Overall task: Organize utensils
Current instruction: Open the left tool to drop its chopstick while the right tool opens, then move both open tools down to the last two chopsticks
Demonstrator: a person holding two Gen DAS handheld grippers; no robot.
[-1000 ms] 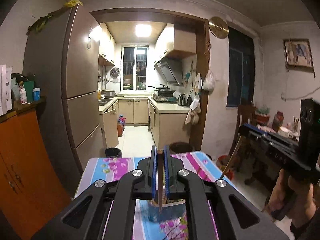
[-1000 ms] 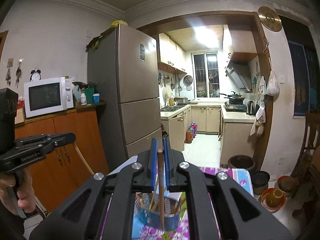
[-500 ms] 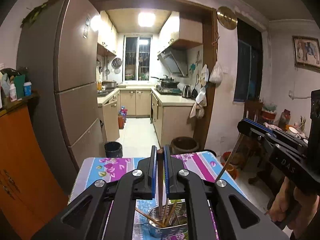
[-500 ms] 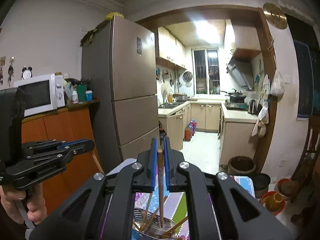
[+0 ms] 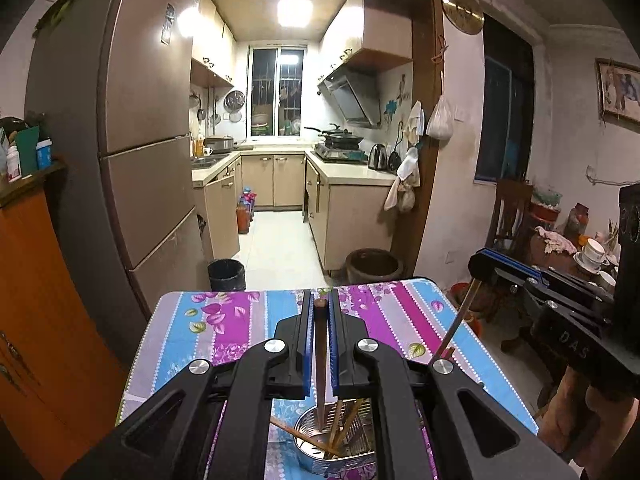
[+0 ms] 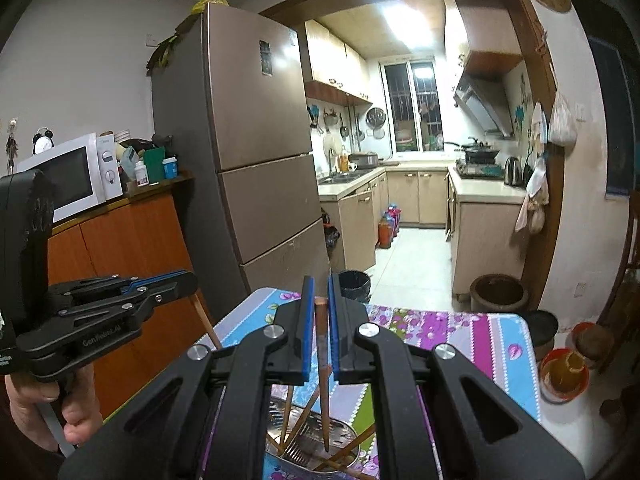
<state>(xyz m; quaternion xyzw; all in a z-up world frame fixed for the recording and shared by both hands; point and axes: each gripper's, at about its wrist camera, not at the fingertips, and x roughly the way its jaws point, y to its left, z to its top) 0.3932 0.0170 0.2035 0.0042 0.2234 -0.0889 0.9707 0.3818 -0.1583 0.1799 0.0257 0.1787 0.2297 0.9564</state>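
Observation:
A metal utensil holder (image 5: 332, 446) with several chopsticks in it stands on the flowered tablecloth, and also shows in the right wrist view (image 6: 320, 446). My left gripper (image 5: 320, 308) is shut on a dark chopstick (image 5: 319, 364) that points down into the holder. My right gripper (image 6: 318, 286) holds a brown chopstick (image 6: 323, 376) tip-down over the holder; its jaws stand slightly apart around it. Each gripper shows at the edge of the other's view, the right (image 5: 560, 308) and the left (image 6: 100, 312).
The striped flowered table (image 5: 224, 320) ends ahead, with a black bin (image 5: 226, 275) and a brown crock (image 5: 374, 266) on the floor beyond. A fridge (image 6: 256, 152) and an orange cabinet (image 6: 120, 248) stand to the left. Bowls (image 6: 564, 372) sit on the floor at the right.
Both grippers have tilted downward over the holder, which now shows lower in both views. The right jaws have widened slightly around their chopstick.

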